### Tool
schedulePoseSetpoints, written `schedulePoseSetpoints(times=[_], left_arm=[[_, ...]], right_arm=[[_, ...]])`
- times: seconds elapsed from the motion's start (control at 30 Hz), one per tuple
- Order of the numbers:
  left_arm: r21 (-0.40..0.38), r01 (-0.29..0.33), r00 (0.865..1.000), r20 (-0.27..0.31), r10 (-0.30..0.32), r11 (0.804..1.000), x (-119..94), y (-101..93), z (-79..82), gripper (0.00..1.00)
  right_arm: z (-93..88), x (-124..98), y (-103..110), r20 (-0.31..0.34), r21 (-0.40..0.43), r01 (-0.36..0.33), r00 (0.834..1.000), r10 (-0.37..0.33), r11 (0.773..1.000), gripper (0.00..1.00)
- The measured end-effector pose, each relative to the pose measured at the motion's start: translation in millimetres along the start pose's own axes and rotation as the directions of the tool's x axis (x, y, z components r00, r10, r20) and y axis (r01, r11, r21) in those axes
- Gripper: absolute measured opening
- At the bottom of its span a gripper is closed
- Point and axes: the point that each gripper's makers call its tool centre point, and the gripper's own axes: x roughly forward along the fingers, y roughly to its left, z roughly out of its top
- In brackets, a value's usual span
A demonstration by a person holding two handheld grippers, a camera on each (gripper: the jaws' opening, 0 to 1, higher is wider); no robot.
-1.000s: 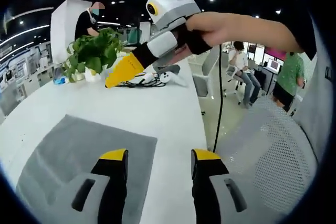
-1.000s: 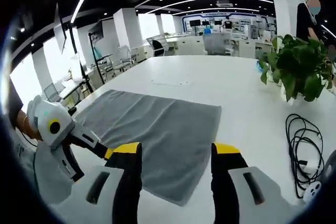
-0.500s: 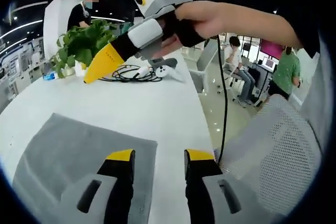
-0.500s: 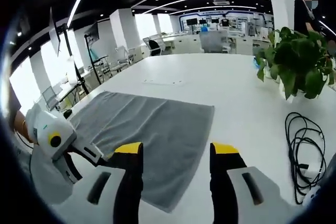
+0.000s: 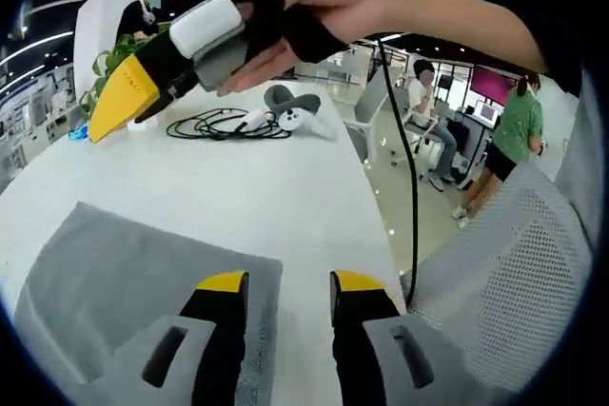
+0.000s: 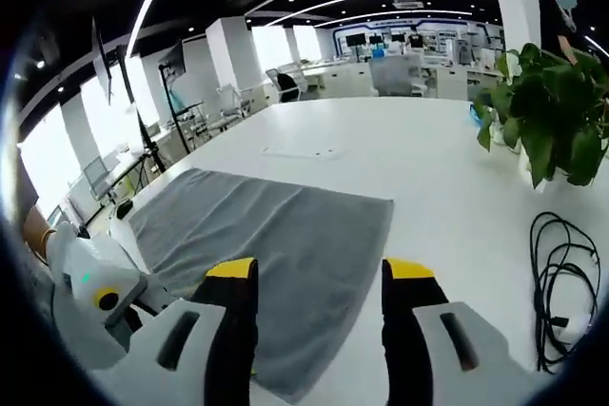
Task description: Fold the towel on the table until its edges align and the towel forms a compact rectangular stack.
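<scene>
A grey towel [image 6: 271,240] lies flat and unfolded on the white table [image 6: 419,154]. In the left gripper view its near corner [image 5: 124,278] sits under my left gripper [image 5: 285,284], whose yellow-tipped jaws stand open with the towel's edge below them. My right gripper [image 6: 321,275] is open and hovers over the towel's near edge, gripping nothing. In the left gripper view a hand holds the right gripper [image 5: 116,104] above the table's far left. The left gripper's white body [image 6: 90,284] shows at the lower left of the right gripper view.
A potted plant [image 6: 552,106] and a coil of black cable [image 6: 566,278] lie to the right of the towel. A white controller [image 5: 295,119] rests by the cable [image 5: 224,125]. A mesh chair [image 5: 504,273] stands off the table's edge, with people seated beyond.
The left gripper's jaws have narrowed a little and its camera has dropped closer to the towel's corner. The right gripper has swung across over the table. The towel lies unmoved.
</scene>
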Motion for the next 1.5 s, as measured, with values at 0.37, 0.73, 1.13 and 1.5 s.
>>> schedulePoseSetpoints(times=[0.37, 0.73, 1.13, 1.5], left_arm=[[-0.044, -0.046, 0.999, -0.005, 0.045, 0.998, 14, 15.3, -4.1, 0.32], [0.008, -0.053, 0.998, -0.046, 0.053, 0.999, 27, 10.9, -11.5, 0.25], [0.024, -0.055, 0.996, -0.074, 0.056, 0.998, 41, 13.3, -16.2, 0.25], [0.035, -0.073, 0.996, -0.048, 0.075, 0.997, 45, 18.4, -15.9, 0.19]], right_arm=[[13.0, 21, -17, 0.049, 0.051, 0.017, 0.999, -0.019, 0.999, 0.49], [13.9, 50, -33, 0.055, 0.062, 0.041, 0.998, -0.044, 0.997, 0.46], [7.5, 85, -42, 0.01, 0.026, 0.057, 0.998, -0.058, 0.998, 0.43], [8.1, 106, -48, -0.003, 0.021, 0.044, 0.999, -0.044, 0.999, 0.41]])
